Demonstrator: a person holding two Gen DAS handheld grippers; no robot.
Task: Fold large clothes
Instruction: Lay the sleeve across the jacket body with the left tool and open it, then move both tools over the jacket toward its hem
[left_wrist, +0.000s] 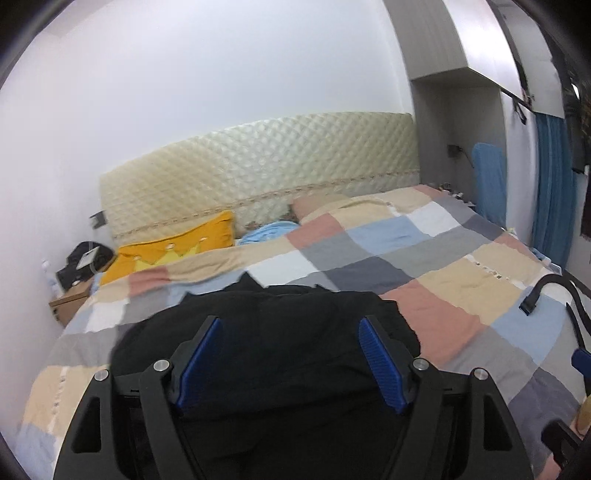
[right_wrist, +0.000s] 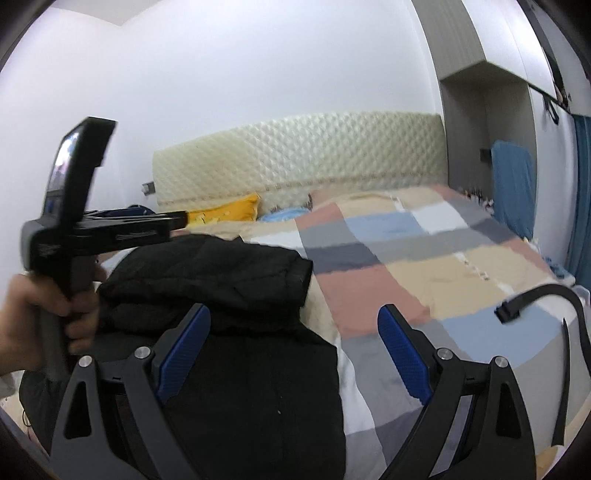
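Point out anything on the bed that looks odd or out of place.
A loose black strap with a buckle end curls over the right edge of the checked quilt, apart from the black garment. The garment lies bunched in thick uneven layers, not flat.

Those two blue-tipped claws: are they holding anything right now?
No. Left gripper and right gripper are both open above the black garment, pads off it.

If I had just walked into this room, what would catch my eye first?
Probably the black padded garment lying bunched on the near end of the bed, dark against the pastel checked quilt. Next, the bright yellow pillow by the cream quilted headboard, and the blue-padded fingers standing open over the garment.
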